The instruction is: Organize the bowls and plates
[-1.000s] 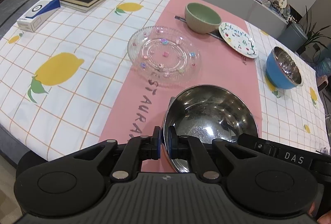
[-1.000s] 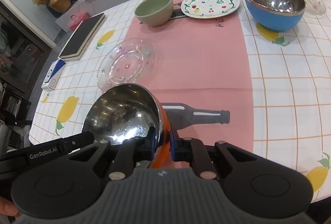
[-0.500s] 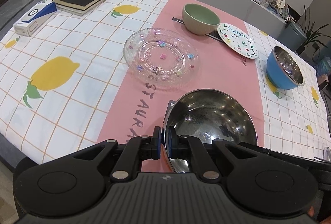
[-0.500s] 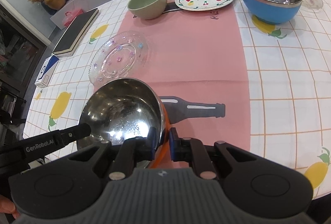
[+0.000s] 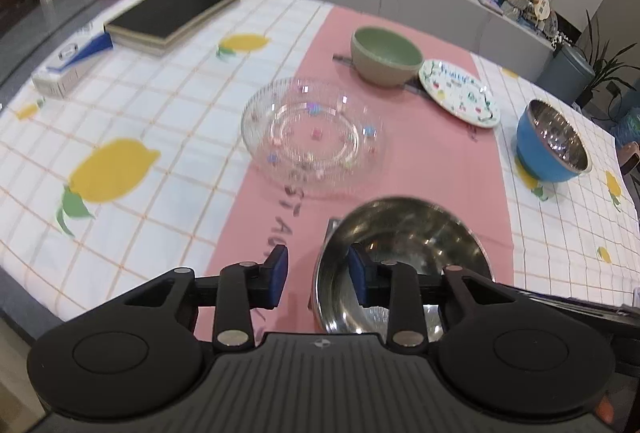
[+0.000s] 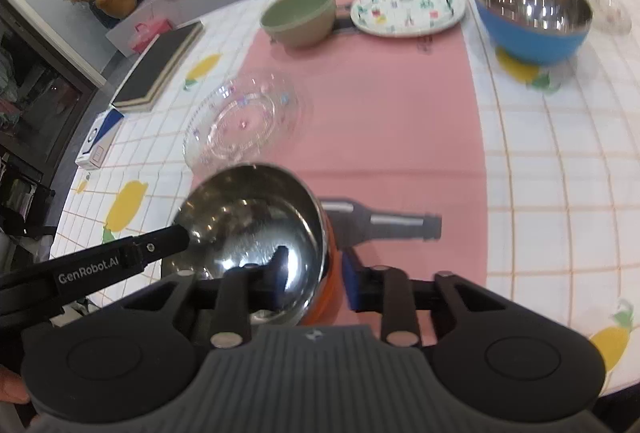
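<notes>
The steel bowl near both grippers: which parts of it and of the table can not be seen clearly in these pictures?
- Steel bowl, left wrist view: near rim hidden by the left gripper.
- Its orange outside, right wrist view: mostly hidden behind the bowl's steel rim and the right gripper.
- Printed plate: lettering blurred.
- Clear dish behind the blue bowl: blurred, partly hidden.

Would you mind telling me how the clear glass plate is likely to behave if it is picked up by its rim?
The clear glass plate is probably fragile and rigid. Its smooth glass rim may slip between pads. It lies flat on the tablecloth, so tipping seems unlikely.
</notes>
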Tool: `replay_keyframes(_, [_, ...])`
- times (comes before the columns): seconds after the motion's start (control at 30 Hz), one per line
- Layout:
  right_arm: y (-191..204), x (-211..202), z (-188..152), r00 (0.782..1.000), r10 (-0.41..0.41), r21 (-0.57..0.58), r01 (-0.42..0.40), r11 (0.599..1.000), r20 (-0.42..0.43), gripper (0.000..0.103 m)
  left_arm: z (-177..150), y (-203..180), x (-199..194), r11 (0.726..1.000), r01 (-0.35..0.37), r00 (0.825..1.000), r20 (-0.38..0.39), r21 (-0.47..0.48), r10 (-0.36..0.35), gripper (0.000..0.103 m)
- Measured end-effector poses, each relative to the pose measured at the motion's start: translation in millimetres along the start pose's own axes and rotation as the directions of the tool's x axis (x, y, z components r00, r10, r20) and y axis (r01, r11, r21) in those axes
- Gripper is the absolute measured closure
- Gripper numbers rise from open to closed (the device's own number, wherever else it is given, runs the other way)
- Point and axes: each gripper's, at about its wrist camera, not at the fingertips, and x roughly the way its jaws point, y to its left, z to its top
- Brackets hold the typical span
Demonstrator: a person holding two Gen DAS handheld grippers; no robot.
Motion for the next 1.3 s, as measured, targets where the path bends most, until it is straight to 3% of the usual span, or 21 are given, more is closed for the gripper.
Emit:
replay_keyframes(0.2, [-11.2, -34.4, 14.1, 0.992, -0.025, -0.001, 0.026, 1.000, 0.122, 0.064, 14.2, -21.3, -29.3, 0.998, -0.003, 0.994, 0.108, 0.070, -0.005, 0.058])
replay_keyframes(0.37, [-38.2, -58.5, 26.8, 0.978, -0.063, 0.057, 0.052, 0.997, 0.200, 0.060, 27.3, -53.2, -46.8, 0.990, 0.049, 0.985, 0.160, 0.131, -0.070, 0.057])
replay_keyframes(0.73, [-101.4, -92.7, 48.4, 0.931, -0.214, 0.125, 0.185, 0.975, 0.297, 0.053, 45.9, -131.5, -33.3, 0.958, 0.238, 0.965, 0.070, 0.162, -0.252, 0.056])
replay_keyframes(1.13, [-169.4, -88.9, 81.2, 0.910, -0.302, 0.217, 0.246, 0.945, 0.283, 0.050, 74.1, -206.4, 13.0, 0.942, 0.273, 0.959, 0.028, 0.197, -0.283, 0.055])
replay_keyframes(1.3, [-186.3, -76.2, 100.5, 0.909, -0.325, 0.247, 0.262, 0.933, 0.260, 0.044, 87.5, -221.3, 41.7, 0.952, 0.245, 0.967, 0.024, 0.182, -0.254, 0.054])
